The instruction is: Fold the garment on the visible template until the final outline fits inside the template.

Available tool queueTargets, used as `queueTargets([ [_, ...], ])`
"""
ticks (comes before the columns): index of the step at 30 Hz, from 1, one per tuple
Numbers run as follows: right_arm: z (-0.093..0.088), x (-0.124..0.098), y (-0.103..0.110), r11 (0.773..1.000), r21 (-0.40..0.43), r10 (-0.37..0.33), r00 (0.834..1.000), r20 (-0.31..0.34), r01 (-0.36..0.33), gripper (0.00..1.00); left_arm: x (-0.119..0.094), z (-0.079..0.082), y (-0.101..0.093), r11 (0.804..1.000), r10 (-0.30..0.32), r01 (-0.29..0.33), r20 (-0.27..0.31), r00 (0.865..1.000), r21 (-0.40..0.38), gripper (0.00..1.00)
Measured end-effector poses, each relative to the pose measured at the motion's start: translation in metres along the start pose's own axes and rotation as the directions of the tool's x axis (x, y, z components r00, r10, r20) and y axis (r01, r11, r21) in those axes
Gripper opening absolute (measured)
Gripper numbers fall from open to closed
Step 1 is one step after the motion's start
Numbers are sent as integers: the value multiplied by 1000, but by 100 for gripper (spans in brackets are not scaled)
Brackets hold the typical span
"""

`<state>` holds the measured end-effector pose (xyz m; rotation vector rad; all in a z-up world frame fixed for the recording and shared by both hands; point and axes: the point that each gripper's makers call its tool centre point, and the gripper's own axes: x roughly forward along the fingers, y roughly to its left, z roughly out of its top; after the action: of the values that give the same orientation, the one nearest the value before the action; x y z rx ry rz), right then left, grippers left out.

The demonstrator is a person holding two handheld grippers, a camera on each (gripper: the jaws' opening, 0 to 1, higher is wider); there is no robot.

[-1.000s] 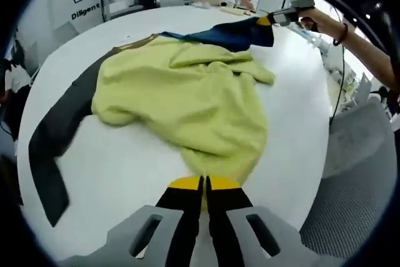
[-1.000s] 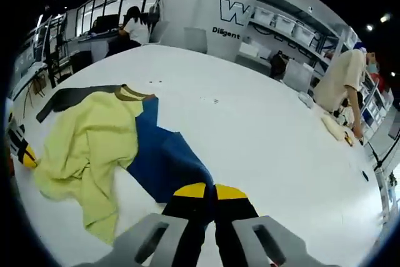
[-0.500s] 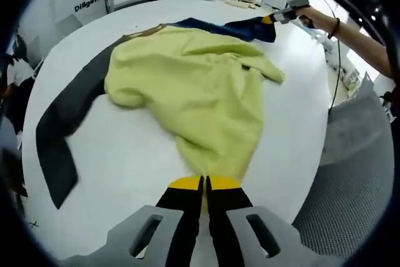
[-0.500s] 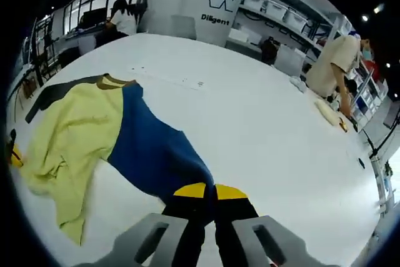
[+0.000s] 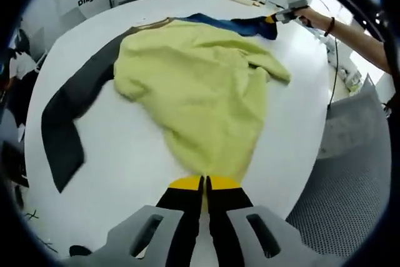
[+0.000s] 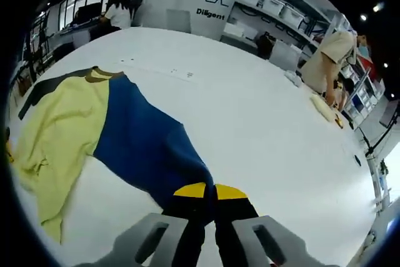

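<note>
A garment with a yellow-green body [image 5: 200,92], a dark grey sleeve [image 5: 69,117] and a blue part [image 6: 147,148] lies spread on a round white table [image 5: 125,173]. My left gripper [image 5: 204,182] is shut on the garment's yellow-green hem at the near edge. In the right gripper view my right gripper [image 6: 210,189] is shut on the blue part's end. From the left gripper view that right gripper [image 5: 275,18] sits far across the table, held by a person's hand. The brown collar [image 6: 100,74] lies at the far side.
A grey mesh chair [image 5: 350,179] stands beside the table on the right. A person [image 6: 328,60] works at the table's far side, and another sits at a desk [image 6: 115,14]. Shelves with bins line the back wall [image 6: 275,10].
The two grippers have pulled apart. The garment is stretched flatter, and more of the blue part lies open on the table. Both grips have held.
</note>
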<state>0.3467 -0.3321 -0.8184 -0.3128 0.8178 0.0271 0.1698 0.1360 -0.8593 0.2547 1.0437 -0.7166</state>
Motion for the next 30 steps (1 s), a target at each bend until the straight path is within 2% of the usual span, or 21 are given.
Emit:
queueTargets([
  [2,-2,2,0,1000,8,2,1000,-10,-2,0,-1,-4,2,1000,6,-7,-10,1000,-28,2],
  [8,-3,5,-5,1000,6,-13,1000,-17,13,0,-5,-9,7,999,29,-29,-10,1000,-32,2],
  [16,-6,14,-13,999,-13,-37,999,-38,36,0,-10,-21,18,998,56,-57,-45,997,-35,2],
  [26,-7,24,-18,997,-55,-50,997,-58,47,0,-8,-26,21,999,28,-31,-65,997,-42,2],
  [30,-8,27,-20,998,-41,-54,996,-67,51,0,-9,-26,21,998,28,-30,-63,998,-46,2],
])
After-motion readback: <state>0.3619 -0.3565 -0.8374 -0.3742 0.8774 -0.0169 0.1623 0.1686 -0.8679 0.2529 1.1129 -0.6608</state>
